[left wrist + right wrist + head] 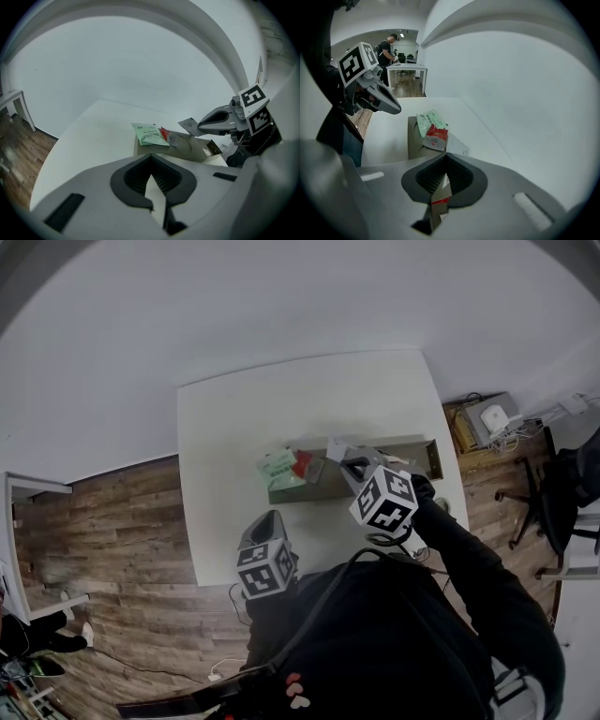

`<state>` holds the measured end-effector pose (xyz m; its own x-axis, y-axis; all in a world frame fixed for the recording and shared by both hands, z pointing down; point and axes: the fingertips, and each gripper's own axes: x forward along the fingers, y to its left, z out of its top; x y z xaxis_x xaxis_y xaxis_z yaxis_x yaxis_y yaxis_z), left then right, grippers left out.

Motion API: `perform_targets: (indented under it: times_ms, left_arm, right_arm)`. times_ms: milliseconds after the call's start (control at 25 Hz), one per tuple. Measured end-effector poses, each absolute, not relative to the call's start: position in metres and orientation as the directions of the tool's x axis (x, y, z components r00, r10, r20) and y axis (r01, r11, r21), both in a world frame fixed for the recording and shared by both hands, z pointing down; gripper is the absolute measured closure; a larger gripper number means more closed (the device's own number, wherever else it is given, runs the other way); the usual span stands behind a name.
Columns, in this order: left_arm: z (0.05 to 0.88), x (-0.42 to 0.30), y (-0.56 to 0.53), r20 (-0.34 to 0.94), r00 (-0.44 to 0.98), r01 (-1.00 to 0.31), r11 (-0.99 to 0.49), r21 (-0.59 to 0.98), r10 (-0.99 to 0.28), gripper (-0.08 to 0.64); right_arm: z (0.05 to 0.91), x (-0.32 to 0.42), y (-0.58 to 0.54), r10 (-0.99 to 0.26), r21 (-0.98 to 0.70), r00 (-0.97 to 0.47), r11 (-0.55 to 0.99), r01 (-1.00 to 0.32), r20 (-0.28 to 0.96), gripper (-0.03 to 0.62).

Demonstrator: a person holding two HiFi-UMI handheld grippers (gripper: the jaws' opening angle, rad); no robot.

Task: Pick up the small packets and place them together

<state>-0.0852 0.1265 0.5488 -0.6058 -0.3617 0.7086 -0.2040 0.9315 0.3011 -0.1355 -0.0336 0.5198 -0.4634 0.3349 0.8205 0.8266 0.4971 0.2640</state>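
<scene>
**Gripping a small pale flat packet (189, 125) in the right tool (349, 461)**

We see in the right gripper view that the two jaws of this tool are pressed together on the packet. Its thin edge stands between the black ribbed pads, and a red band shows on it lower down. In the head view the packet hangs over a long shallow tray of tan cardboard (414, 445), about at the middle of its length. The left gripper view shows it raised above the tray and touching nothing there.

The tray lies on the white rectangular counter (281, 409). Two more packets rest at its left end, as the head view shows it. One is a flat light green packet with small print (278, 467), which lies partly over the rim of the tray. The other is a smaller red packet with a pale lower part (302, 463). It lies just beside the green one, on the side nearer to the held packet, and it touches or overlaps the green edge. The held packet is near the red one, but apart from it.

The left tool (266, 524) is lower in the head view, over the counter and near the front side of the tray, without touching it. In its own view the jaws meet at their tips. A pale narrow wedge shows between the pads, and we cannot tell if it is a packet or only the counter behind.
</scene>
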Motion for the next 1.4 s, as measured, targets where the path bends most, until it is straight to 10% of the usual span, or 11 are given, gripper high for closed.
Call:
perform_targets:
  times_ms: [1400]
  left_arm:
    - [0.551,-0.079,0.135,0.713,-0.612,-0.169,0.937,0.305,-0.342,0.561]
  right_arm:
    - [0.566,-0.093,0.004,0.419,0.067,-0.236,0.379,0.923,0.877,0.586]
